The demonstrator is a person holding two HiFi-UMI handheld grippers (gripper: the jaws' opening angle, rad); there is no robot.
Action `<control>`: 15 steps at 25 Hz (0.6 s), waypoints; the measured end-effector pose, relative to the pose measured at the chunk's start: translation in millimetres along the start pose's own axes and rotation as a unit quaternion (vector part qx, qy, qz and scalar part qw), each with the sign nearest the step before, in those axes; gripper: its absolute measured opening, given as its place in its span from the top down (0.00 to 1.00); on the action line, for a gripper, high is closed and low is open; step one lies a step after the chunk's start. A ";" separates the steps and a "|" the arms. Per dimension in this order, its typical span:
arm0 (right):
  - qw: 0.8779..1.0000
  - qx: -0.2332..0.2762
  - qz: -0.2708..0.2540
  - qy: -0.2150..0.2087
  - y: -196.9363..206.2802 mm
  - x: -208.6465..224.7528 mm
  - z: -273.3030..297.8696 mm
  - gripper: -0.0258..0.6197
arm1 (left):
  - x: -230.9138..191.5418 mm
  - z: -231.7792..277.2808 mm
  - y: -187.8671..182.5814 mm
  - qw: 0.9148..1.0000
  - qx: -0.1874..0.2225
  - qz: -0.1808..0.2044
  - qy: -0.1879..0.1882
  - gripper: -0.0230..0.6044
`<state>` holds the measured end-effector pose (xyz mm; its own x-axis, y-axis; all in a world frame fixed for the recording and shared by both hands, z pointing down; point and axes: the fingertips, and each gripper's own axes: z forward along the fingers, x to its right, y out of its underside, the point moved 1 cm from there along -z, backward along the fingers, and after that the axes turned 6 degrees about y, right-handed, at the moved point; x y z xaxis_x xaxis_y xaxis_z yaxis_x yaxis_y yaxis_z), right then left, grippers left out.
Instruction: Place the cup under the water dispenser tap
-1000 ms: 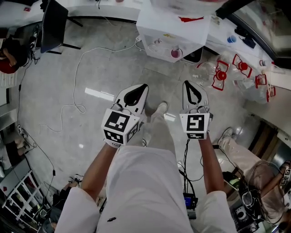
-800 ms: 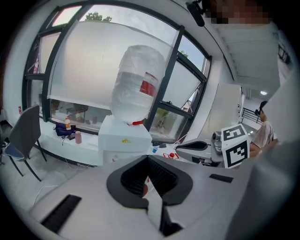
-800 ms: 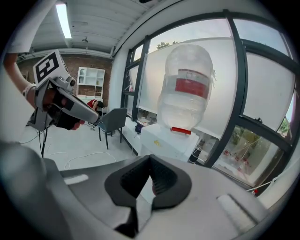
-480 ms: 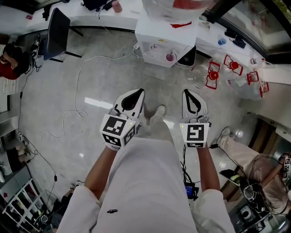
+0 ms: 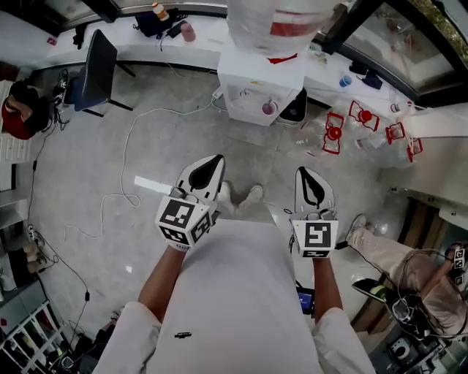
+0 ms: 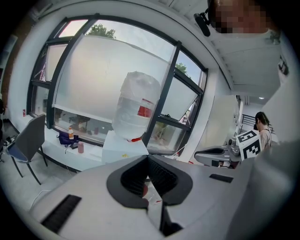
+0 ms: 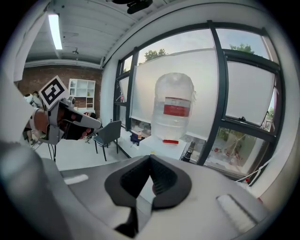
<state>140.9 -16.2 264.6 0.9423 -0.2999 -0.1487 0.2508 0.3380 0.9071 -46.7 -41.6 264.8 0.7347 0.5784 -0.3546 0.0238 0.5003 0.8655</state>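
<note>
One cup (image 5: pixel 269 108), clearest in head view

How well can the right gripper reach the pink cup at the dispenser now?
Probably not yet: the right gripper is shut and far short of the cup; only floor lies between.

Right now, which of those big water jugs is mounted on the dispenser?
The plastic-wrapped jug with the red label; the clear jugs with red handles are down on the floor.
</note>
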 end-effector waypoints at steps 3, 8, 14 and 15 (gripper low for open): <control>1.000 0.002 0.019 0.016 -3.5 7.0 -11.4 0.94 | 0.5 -7.7 -1.9 1.000 0.005 -0.006 0.001 0.96; 0.999 0.013 0.031 0.029 -13.4 9.9 -19.5 0.94 | -2.5 -15.2 -4.4 1.000 0.012 -0.013 0.002 0.96; 0.998 0.024 0.052 0.039 -20.2 10.7 -24.6 0.94 | -0.8 -14.8 -12.4 1.000 0.016 0.011 0.007 0.96; 0.997 0.027 0.057 0.041 -21.6 11.5 -24.9 0.94 | -0.3 -14.1 -13.9 1.000 0.015 0.016 0.010 0.96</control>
<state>151.9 -4.6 233.5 0.9797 -0.1871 -0.0725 0.1300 0.3167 0.9396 -56.8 -39.7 247.9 0.7219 0.6069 -0.3325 0.0198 0.4621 0.8866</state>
